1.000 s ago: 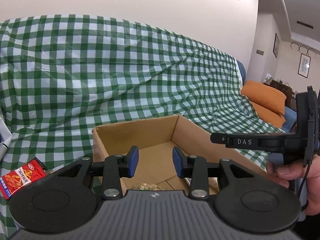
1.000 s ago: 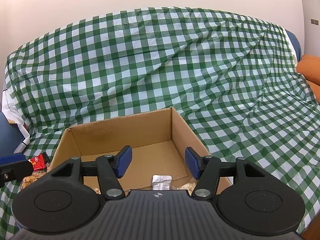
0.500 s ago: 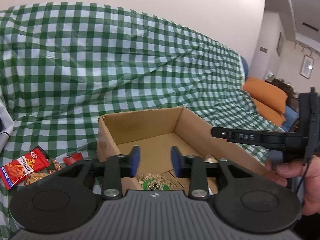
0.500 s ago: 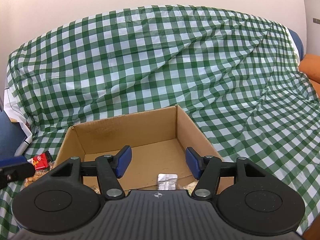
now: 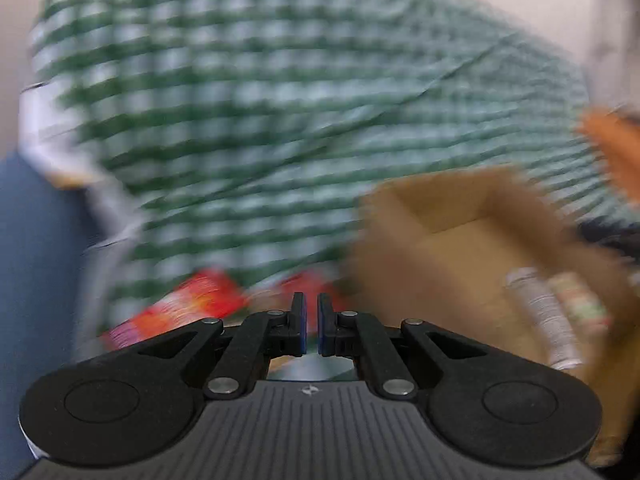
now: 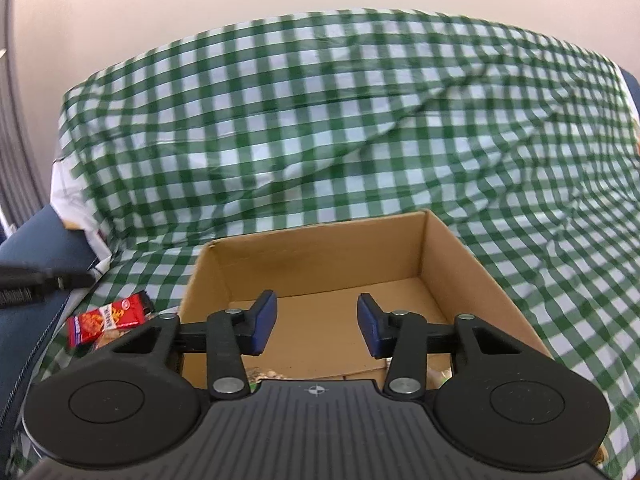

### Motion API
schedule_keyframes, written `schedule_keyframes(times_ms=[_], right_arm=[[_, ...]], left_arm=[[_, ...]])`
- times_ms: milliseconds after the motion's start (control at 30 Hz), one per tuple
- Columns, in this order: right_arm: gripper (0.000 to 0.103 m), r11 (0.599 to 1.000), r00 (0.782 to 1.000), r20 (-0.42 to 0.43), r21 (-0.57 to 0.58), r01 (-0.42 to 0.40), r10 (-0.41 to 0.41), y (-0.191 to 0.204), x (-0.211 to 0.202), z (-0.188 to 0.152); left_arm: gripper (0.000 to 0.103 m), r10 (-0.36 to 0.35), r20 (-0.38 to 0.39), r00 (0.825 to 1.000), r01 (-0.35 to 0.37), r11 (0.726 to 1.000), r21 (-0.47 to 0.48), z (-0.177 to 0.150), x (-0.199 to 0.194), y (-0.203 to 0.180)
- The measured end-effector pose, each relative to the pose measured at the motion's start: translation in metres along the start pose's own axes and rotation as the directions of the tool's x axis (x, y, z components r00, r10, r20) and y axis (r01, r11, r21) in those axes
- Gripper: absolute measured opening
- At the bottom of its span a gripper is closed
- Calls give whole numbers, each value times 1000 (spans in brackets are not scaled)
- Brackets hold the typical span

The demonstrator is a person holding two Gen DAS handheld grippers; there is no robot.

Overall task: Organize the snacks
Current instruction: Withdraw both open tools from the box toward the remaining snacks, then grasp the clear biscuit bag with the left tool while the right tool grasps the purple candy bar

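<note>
Ahead of right hand-held gripper (image 6: 316, 326): cardboard box (image 6: 320, 252) | red snack packet (image 6: 108, 318) left

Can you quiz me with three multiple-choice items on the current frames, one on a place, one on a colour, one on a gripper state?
1. Where does the red snack packet lie relative to the cardboard box in the right wrist view?
A. inside it
B. left of it, on the cloth
C. right of it

2. What colours is the cloth under the box?
A. green and white check
B. plain blue
C. red stripes

3. How do the two grippers stand?
A. both wide open
B. left nearly closed, right open
C. left open, right closed

Answers: 1 B, the packet sits outside the box's left wall. 2 A, the check pattern fills the scene. 3 B, the left gripper shows only a thin slit between its pads with nothing in it, while the right gripper has a wide gap.
</note>
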State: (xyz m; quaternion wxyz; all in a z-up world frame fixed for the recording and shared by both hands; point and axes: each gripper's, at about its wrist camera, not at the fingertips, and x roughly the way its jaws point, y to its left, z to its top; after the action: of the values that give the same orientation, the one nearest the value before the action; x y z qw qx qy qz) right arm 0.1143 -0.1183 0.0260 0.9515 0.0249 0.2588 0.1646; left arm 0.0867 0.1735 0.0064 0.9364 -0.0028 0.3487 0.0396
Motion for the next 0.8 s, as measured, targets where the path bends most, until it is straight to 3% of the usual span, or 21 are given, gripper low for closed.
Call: schedule_keyframes(times_ms=[100,233,267,433,533,567,633,733,800], right_arm=[[46,1000,1000,8,-25,-14,14,8,1,1],[43,999,999,19,-30,-31,31,18,2,3],[39,999,999,22,-32,-35,35,20,2,4],[36,996,996,31,-41,-80,82,39,1,4],[36,991,991,-2,-11,-130,130,51,3,7],[37,987,987,-20,0,-162,162,57,5,9],[37,971,970,-57,8,-237,238,75,8,11],[37,941,934,-131,-26,-339,333,113,17,3],[38,916,905,-191,-55,-397,380,139,26,-9]], left_arm=[[6,14,-78,997,-25,990,-140,-2,14,32],[6,74,-148,986,-108,966,-235,-4,28,64],[6,68,-156,985,-110,954,-280,-5,30,75],[12,10,-188,982,-101,873,-478,-16,35,115],[24,-53,-218,975,-77,832,-549,-23,43,124],[33,-69,-224,972,-70,827,-557,-24,46,125],[40,-76,-229,970,-64,835,-546,-24,49,125],[43,-73,-233,970,-66,842,-535,-24,53,118],[50,-82,-243,967,-67,833,-549,-25,58,117]])
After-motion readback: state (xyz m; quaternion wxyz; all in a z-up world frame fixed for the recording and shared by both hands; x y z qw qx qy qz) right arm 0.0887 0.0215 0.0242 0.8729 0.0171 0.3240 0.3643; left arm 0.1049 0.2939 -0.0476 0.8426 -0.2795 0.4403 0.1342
